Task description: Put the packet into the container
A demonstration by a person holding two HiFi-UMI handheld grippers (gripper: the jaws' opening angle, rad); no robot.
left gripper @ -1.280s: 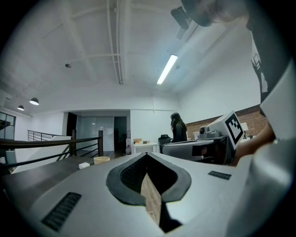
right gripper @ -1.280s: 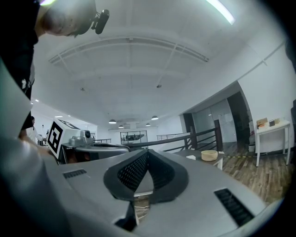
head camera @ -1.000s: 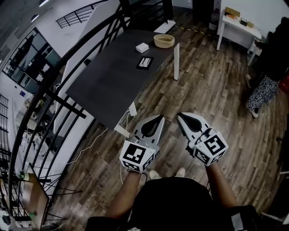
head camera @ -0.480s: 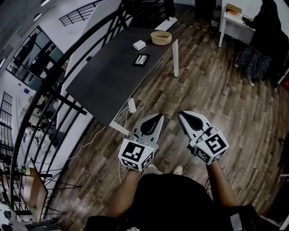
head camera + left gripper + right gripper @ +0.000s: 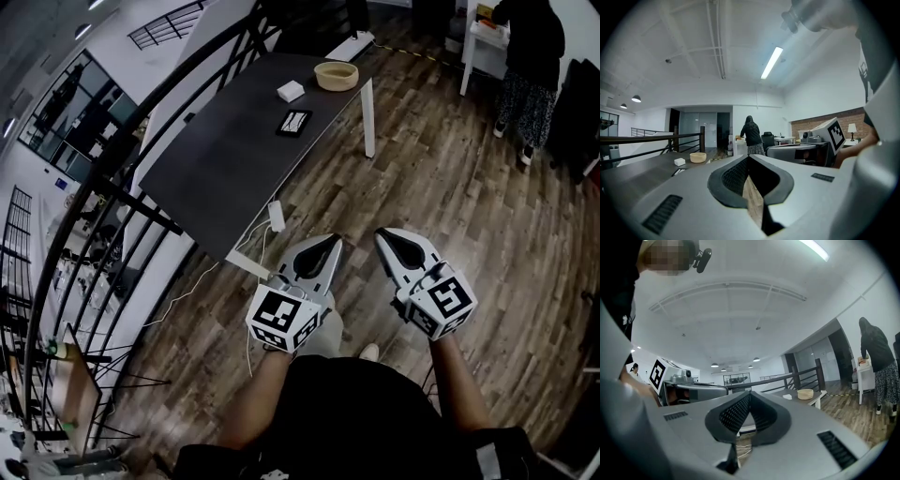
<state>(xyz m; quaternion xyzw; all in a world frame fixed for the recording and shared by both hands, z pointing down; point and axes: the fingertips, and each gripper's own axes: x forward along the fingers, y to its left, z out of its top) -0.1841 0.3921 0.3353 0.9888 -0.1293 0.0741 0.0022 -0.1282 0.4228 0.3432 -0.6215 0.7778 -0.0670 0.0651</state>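
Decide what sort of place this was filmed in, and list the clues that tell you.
Probably an open-plan office or lab on an upper level. A dark railing edges the wooden plank floor, a long dark table stands beside it, and an office chair stands among desks.

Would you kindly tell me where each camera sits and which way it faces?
Head view: on the person's head, facing steeply down at floor and table; shows both forearms, left hand-held gripper, right hand-held gripper.
Left gripper view: on the left hand-held gripper, facing level along its shut jaws toward the container; the person's torso shows right.
Right gripper view: likewise on the right one, jaws shut; torso left.
Shared: all see table and container.
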